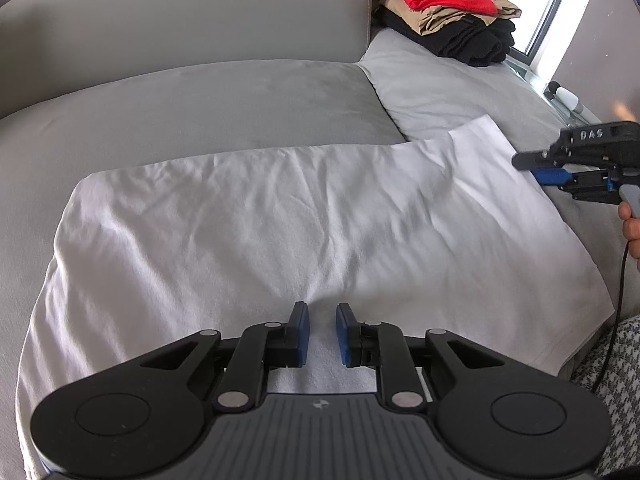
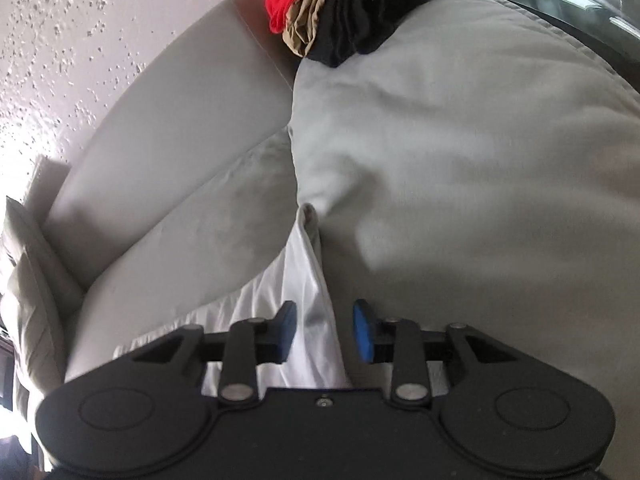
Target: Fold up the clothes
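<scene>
White cotton garment point(image 1: 280, 220) spread flat on a grey fabric sofa point(image 1: 200, 112), a hand-held gripper at each end.
Left wrist view: raised letters "DAS" point(image 1: 592, 134) mark the right gripper point(image 1: 528, 168) at mid right, a hand point(image 1: 630, 224) on its grip; the left gripper point(image 1: 322, 312), bottom centre, points down, jaws narrow, pinching the garment where creases gather. Folded red, tan and black clothes point(image 1: 448, 12) are stacked upper right. Right wrist view: the right gripper point(image 2: 325, 312) stands parted, a raised garment edge point(image 2: 308, 280) loose between its pads.
</scene>
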Demonstrator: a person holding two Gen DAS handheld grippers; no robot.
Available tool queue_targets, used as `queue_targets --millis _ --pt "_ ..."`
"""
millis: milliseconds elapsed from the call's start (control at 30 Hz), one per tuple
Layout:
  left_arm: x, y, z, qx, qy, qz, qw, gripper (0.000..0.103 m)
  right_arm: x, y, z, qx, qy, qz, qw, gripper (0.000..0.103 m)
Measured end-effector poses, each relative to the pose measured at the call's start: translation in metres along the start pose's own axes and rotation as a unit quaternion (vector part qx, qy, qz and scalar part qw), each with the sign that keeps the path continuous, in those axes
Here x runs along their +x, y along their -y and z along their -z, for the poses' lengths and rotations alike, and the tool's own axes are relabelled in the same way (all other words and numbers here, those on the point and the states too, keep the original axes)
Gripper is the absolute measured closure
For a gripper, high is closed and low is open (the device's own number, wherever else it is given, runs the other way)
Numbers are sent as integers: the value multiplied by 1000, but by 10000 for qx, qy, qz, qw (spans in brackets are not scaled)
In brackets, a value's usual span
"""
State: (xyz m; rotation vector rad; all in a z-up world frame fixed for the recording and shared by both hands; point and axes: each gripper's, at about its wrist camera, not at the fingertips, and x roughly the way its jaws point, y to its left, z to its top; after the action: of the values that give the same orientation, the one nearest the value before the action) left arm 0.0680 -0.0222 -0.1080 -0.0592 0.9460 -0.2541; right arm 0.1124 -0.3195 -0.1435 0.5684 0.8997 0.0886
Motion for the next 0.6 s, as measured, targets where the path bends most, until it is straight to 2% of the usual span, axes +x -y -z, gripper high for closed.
queue_targets --millis 133,200,300,400,467,533,567,600 --pt "1 0 2 28 23 -15 10000 83 -10 8 -3 -15 507 665 9965 99" --pt "1 -1 1 24 30 -10 10000 83 -19 13 -5 177 648 772 9947 98" --pt "1 0 2 41 56 -19 10000 83 -31 -2 4 10 702 566 9959 95" --pt "0 1 3 39 85 -35 10000 83 -23 -30 25 -326 234 -104 9991 95" --pt "0 1 4 33 89 -44 9999 83 -7 -41 39 -430 -174 -198 9987 95" --pt "-2 -1 5 58 95 -57 9999 82 3 -37 44 -454 -269 467 9975 95" --pt "-3 -1 5 71 97 -63 9999 82 7 -33 46 -459 -282 874 9947 103" --pt "-4 -2 6 85 100 -70 9999 81 2 -23 45 -234 -216 970 9948 103"
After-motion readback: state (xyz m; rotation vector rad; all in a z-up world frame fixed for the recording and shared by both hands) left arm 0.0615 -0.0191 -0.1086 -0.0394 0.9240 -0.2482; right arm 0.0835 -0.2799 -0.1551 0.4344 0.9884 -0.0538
